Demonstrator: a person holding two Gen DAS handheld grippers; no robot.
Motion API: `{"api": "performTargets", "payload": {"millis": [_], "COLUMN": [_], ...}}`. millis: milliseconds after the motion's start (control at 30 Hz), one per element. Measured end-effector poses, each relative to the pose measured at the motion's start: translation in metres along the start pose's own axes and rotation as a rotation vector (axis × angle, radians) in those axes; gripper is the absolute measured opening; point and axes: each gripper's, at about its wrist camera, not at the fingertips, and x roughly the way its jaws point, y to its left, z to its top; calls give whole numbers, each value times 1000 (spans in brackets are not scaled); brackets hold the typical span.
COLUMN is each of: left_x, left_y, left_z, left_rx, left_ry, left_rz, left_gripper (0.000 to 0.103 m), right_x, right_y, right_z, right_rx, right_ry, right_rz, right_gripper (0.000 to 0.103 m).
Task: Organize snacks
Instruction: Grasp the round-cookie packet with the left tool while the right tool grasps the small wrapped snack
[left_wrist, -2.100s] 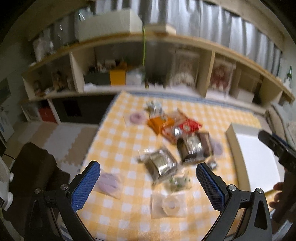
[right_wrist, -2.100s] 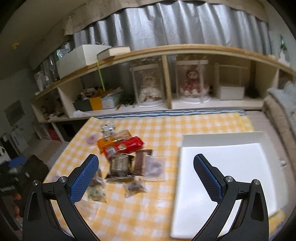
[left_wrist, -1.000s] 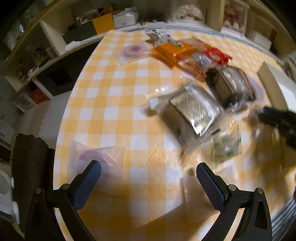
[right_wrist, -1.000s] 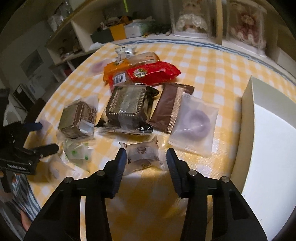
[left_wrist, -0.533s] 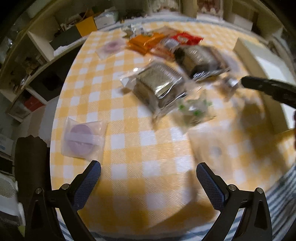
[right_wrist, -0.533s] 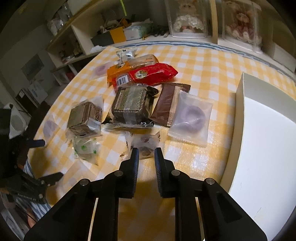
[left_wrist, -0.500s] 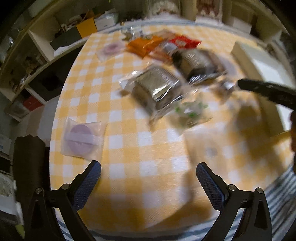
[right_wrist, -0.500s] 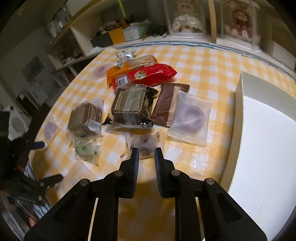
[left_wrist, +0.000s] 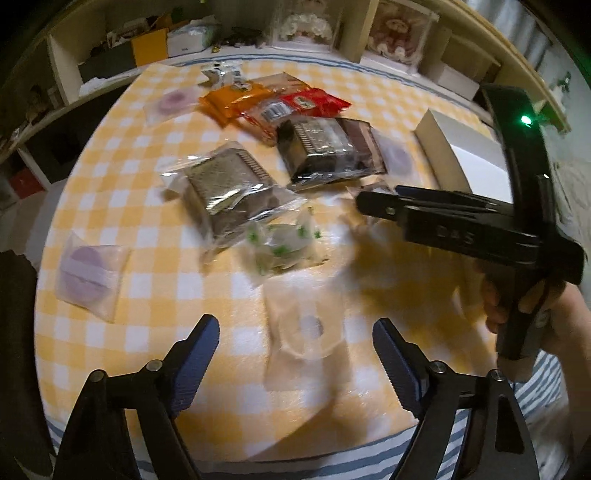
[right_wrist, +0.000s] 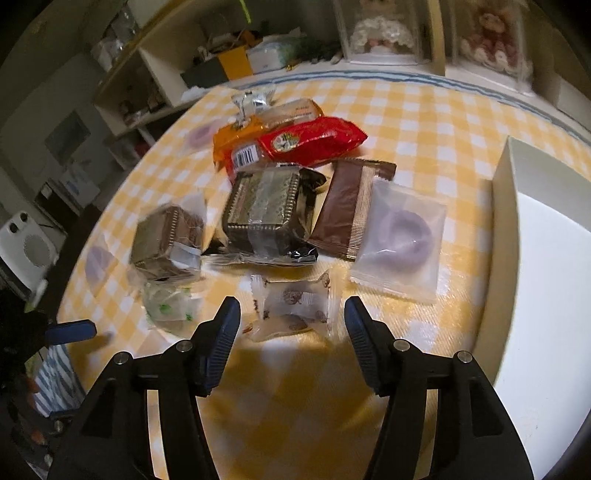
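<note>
Several wrapped snacks lie on a yellow checked tablecloth (right_wrist: 424, 122). My right gripper (right_wrist: 291, 325) is open, its fingers either side of a small clear cookie packet (right_wrist: 295, 308) that lies on the cloth. My left gripper (left_wrist: 295, 339) is open just above a blurred clear packet with a pale ring (left_wrist: 308, 332). A white tray (right_wrist: 546, 266) sits at the right. In the left wrist view the right gripper body (left_wrist: 443, 218) reaches in from the right.
Two foil-wrapped boxes (right_wrist: 266, 206) (right_wrist: 166, 240), a brown packet (right_wrist: 351, 199), a purple ring packet (right_wrist: 402, 240), a red packet (right_wrist: 314, 140), an orange packet (right_wrist: 236, 136) and a green-printed packet (right_wrist: 170, 306) crowd the middle. Another purple packet (left_wrist: 88, 273) lies left. Shelves stand behind.
My right gripper closed to a narrow gap half a second ago and has now opened around the cookie packet. My left gripper dropped toward the clear ring packet and narrowed somewhat.
</note>
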Motion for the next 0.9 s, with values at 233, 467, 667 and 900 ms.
{"api": "performTargets", "payload": {"millis": [233, 467, 667, 900], "left_x": [24, 28, 5, -45], "left_y": [-19, -16, -14, -16], "left_z": [-3, -5, -1, -1], "left_rx": [80, 64, 30, 10], "left_ry": [49, 63, 7, -131], "left_rz": [43, 93, 57, 22], "left_gripper": [70, 46, 45, 45], "right_x": [1, -12, -39, -82], "right_y": [-1, 9, 13, 10], "right_z": [2, 2, 5, 7], "right_rx": [12, 5, 19, 57], "right_ry": [0, -10, -64, -170], "right_rz": [26, 32, 49, 59], "right_gripper": [43, 37, 36, 36]}}
